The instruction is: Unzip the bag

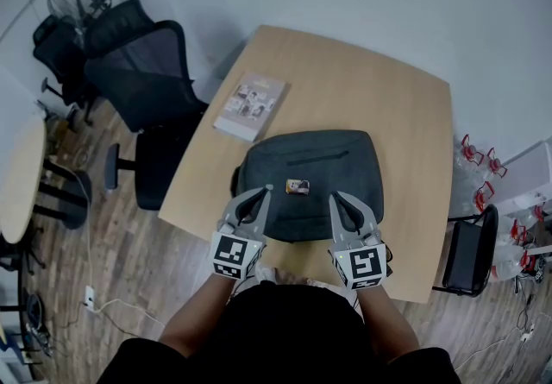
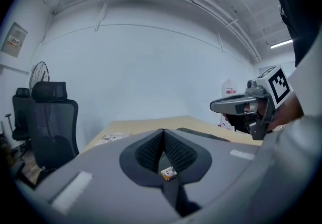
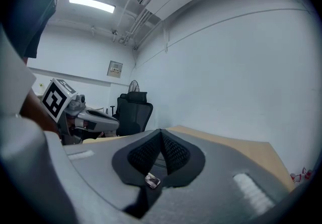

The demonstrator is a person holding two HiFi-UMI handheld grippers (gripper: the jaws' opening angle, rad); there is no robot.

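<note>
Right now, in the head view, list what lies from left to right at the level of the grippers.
Round table → office chair → left gripper → small tag → right gripper → small black chair.

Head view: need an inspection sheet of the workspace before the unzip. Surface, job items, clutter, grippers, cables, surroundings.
Surface: wooden table, holding two items.
Job's things: dark grey bag lying flat at the person's side of the table; small orange tag on top; the zip line looks closed.
Clutter: booklet beyond the bag's far left corner, apart from it.
Grippers: left gripper and right gripper both shut and empty, over the bag's near part, either side of the tag.
Cables: white power block with cable on the floor at left.
Surroundings: office chairs, fan, second table, clear red-topped containers on the floor at right.
</note>
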